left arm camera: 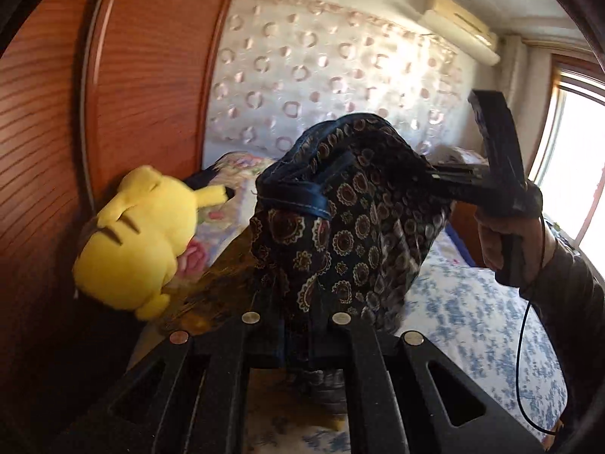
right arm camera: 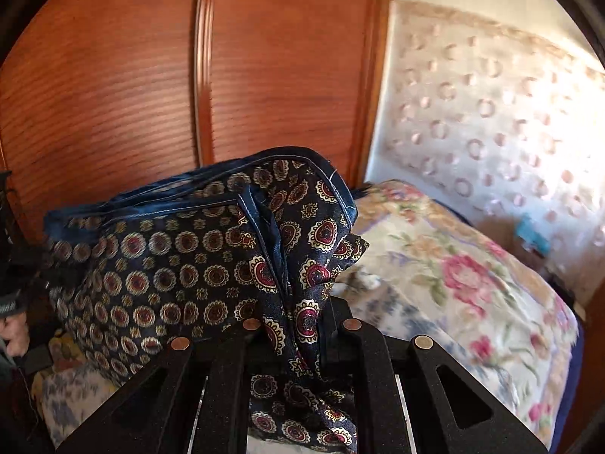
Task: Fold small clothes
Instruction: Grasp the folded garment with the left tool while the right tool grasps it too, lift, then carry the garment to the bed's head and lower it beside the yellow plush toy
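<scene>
A small dark navy garment (left arm camera: 340, 227) with a round medallion print and a blue hem hangs in the air between both grippers. In the left wrist view my left gripper (left arm camera: 297, 325) is shut on its lower bunched edge. At the right, my right gripper (left arm camera: 429, 174), held by a hand (left arm camera: 503, 238), pinches the garment's far corner. In the right wrist view the right gripper (right arm camera: 302, 329) is shut on a gathered fold of the garment (right arm camera: 170, 265), which stretches away to the left. The cloth hides the pads of both grippers.
A yellow plush toy (left arm camera: 140, 238) lies against the red-brown wooden wardrobe (left arm camera: 143, 75). Below is a bed with a blue-flowered sheet (left arm camera: 472, 302) and a rose-patterned quilt (right arm camera: 453, 265). A ring-patterned fabric panel (left arm camera: 321, 68) stands behind, and a bright window (left arm camera: 578, 174) is at the right.
</scene>
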